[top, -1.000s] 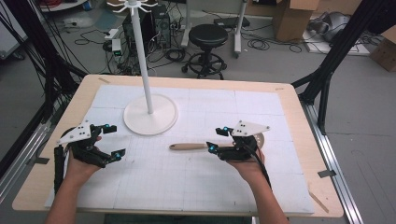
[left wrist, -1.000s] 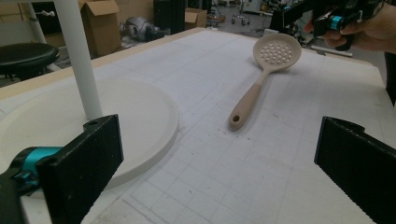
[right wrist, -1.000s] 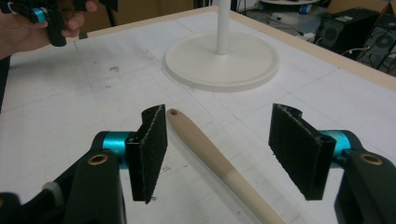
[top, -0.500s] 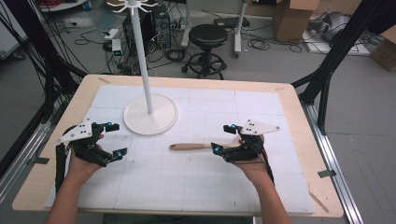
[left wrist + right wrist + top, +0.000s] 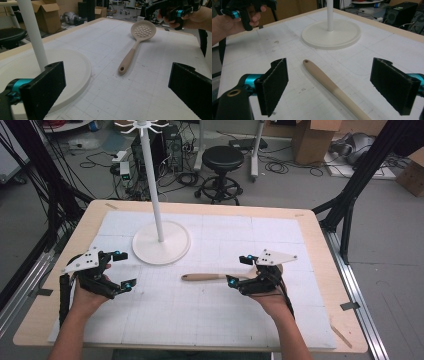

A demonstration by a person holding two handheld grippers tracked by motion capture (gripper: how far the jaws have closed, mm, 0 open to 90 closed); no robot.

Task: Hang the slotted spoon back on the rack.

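Spoon point(image 5: 210, 277) lies flat on the mat, near the white stand point(image 5: 161, 242). It looks light and stiff. My right gripper point(image 5: 329, 87) has just opened wide around its handle, not touching. My left gripper point(image 5: 115, 87) is open too. I'd grab mid-handle.

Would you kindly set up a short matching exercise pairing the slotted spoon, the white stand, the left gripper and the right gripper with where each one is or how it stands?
Things:
1. slotted spoon
2. white stand
3. left gripper
4. right gripper

Places or states:
A. upright on a round base, toward the far side of the mat
B. jaws open on either side of the wooden handle, pads not touching it
C. lying flat on the gridded mat
D. jaws open over bare mat beside the round base

Pairs: 1-C, 2-A, 3-D, 4-B
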